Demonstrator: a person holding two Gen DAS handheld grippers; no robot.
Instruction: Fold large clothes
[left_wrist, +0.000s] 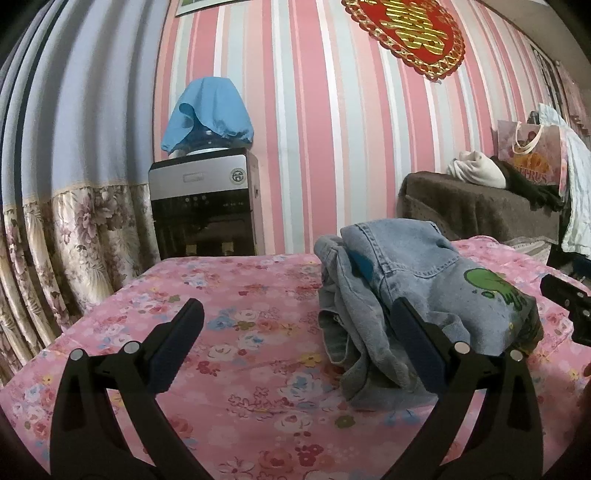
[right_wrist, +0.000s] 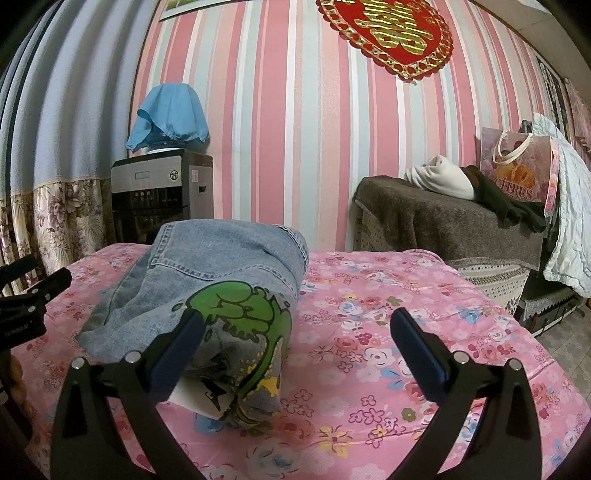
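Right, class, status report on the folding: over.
Left gripper open, right gripper open, both empty. Denim garment bundled on bedspread. Nothing in the way.

Light blue denim garment (right_wrist: 207, 280), washed pale, with a bright green cartoon print (right_wrist: 251, 310) edged in black and yellow splashes at six o'clock of it. Under it, a pink bedspread (right_wrist: 388, 350) scattered with white, red and blue flowers. At twelve o'clock, pink, white and grey striped wallpaper (left_wrist: 332, 129). At ten o'clock, a sky-blue cloth (left_wrist: 208, 110) over a silver-and-black dispenser (left_wrist: 201, 206).
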